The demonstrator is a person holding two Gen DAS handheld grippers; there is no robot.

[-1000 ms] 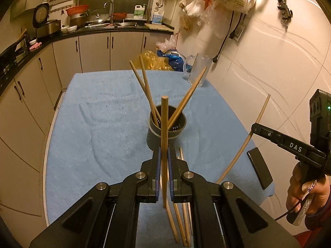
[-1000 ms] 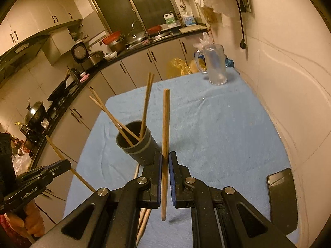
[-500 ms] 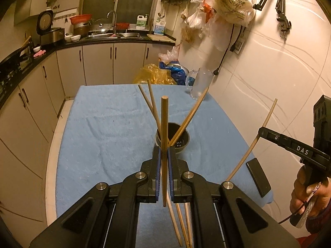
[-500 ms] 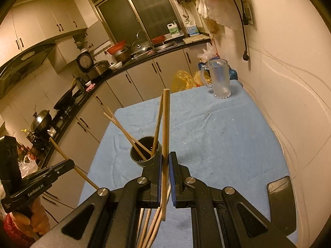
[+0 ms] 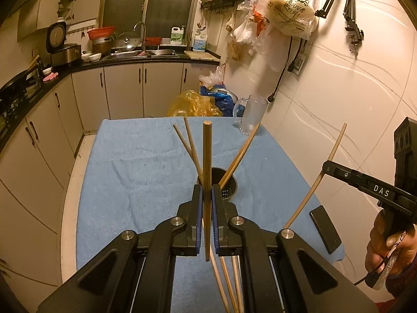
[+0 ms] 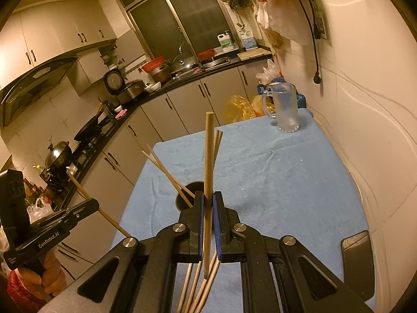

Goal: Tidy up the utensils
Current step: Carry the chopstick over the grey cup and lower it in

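Note:
A dark round utensil holder (image 5: pixel 228 186) stands on the blue cloth and holds three wooden chopsticks (image 5: pixel 238 157). My left gripper (image 5: pixel 206 195) is shut on one upright chopstick (image 5: pixel 207 156), raised above the holder's near side. My right gripper (image 6: pixel 208 203) is shut on another upright chopstick (image 6: pixel 208 161), also above the holder (image 6: pixel 186 191). Each gripper shows in the other's view, at the right (image 5: pixel 325 167) and at the left (image 6: pixel 95 204). Several loose chopsticks (image 5: pixel 226 284) lie on the cloth below the grippers; they also show in the right wrist view (image 6: pixel 200 284).
A glass mug (image 5: pixel 251 116) stands at the table's far right corner. A black phone (image 5: pixel 324 228) lies at the near right edge of the blue cloth (image 5: pixel 130 172). A tiled wall runs along the right. Kitchen cabinets (image 5: pixel 122 88) and a counter lie beyond the table.
Both grippers have risen and pulled back with their chopsticks, so the holder appears smaller and lower in both views. The holder's contents have not changed.

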